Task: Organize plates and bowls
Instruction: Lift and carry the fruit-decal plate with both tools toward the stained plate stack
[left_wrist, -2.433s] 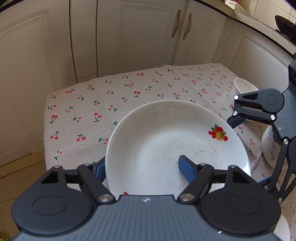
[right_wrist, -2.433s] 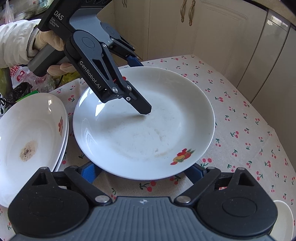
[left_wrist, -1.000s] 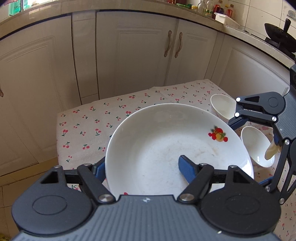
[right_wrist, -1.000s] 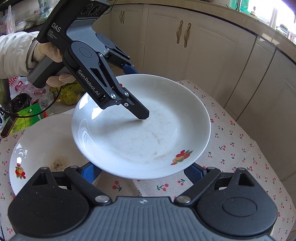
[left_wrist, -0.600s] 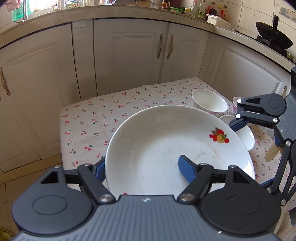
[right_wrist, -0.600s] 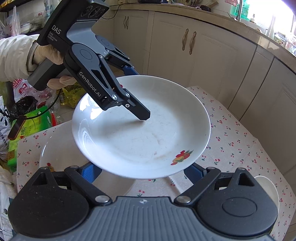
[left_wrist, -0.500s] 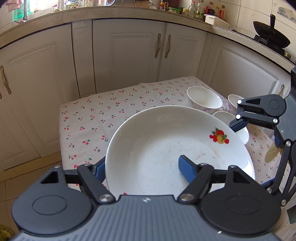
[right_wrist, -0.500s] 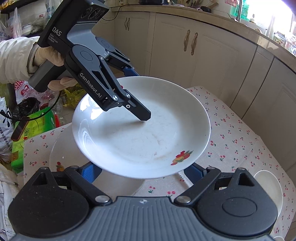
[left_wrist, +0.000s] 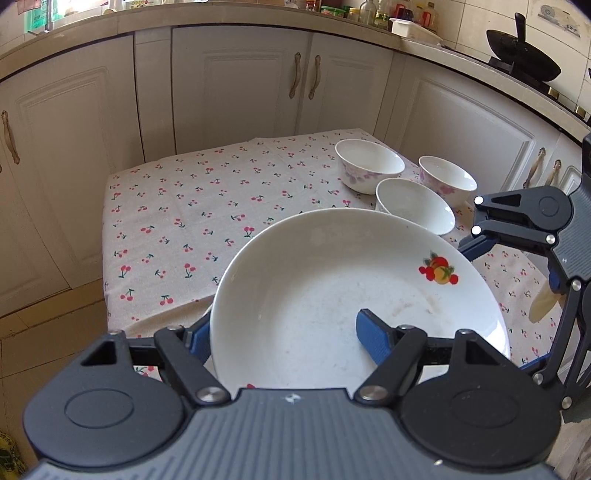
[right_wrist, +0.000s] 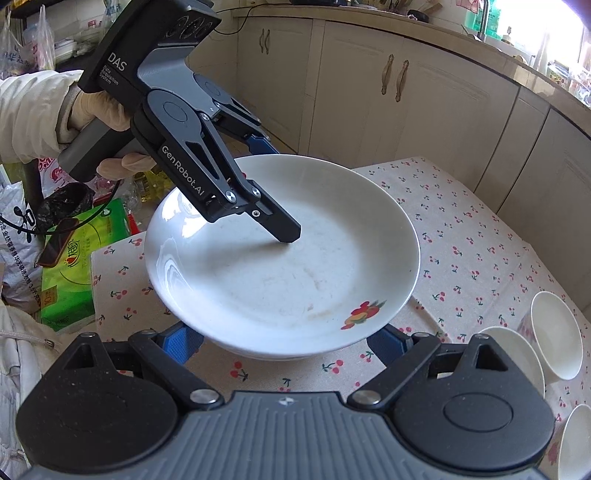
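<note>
Gleaming white plate (left_wrist: 332, 295), fruit motif on its rim.

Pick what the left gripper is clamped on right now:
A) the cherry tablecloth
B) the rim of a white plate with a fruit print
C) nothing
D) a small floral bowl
B: the left gripper has one finger under and one inside the white plate, pinching its rim.

plate (left_wrist: 332, 288) – white, fruit motif | tablecloth (left_wrist: 192, 206) – beige, red cherries | bowls (left_wrist: 369, 166) – white
</note>
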